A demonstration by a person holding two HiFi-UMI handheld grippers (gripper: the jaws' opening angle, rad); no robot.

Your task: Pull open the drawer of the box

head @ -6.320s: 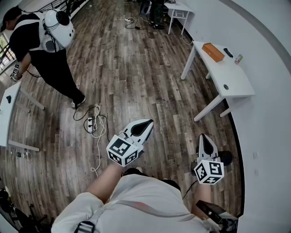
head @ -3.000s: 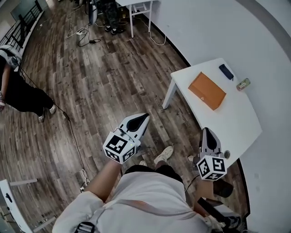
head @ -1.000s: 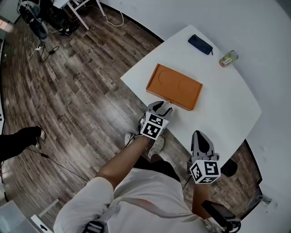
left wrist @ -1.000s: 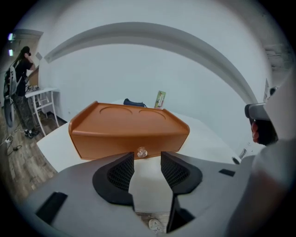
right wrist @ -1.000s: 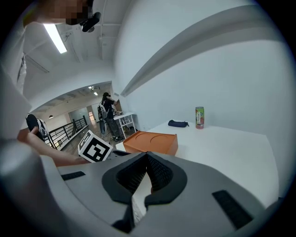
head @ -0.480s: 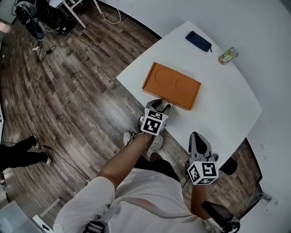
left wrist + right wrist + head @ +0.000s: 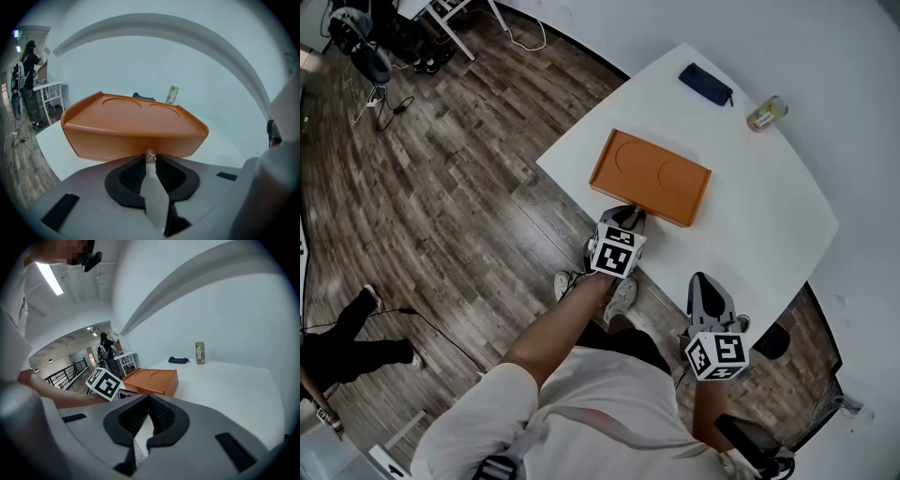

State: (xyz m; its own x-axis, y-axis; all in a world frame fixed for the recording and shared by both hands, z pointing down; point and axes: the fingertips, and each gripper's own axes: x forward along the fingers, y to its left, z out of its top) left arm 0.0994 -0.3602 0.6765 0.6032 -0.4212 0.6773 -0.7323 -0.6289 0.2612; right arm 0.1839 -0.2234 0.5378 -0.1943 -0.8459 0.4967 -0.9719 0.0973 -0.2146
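Note:
An orange box [image 7: 652,176] with two round dents in its lid lies near the front-left edge of the white table [image 7: 759,225]. The drawer front [image 7: 133,140] fills the left gripper view, with a small clear knob [image 7: 150,155] at its lower middle. My left gripper [image 7: 631,217] is right at that front, and its jaws are closing with the knob between the tips, where the pads touch it. My right gripper [image 7: 704,281] hangs shut with nothing in it, off the table's near edge. In the right gripper view the box [image 7: 152,380] shows beyond the right gripper [image 7: 149,398].
A dark pouch [image 7: 705,84] and a green drink can [image 7: 766,114] stand at the table's far side by the white wall. Wooden floor lies left of the table, with cables and chairs [image 7: 366,56] far off and a person's leg [image 7: 347,352] at the lower left.
My left gripper has crept forward to the box's front and its jaws have narrowed onto the knob. The right gripper has barely moved. The person at the left has stepped further into view.

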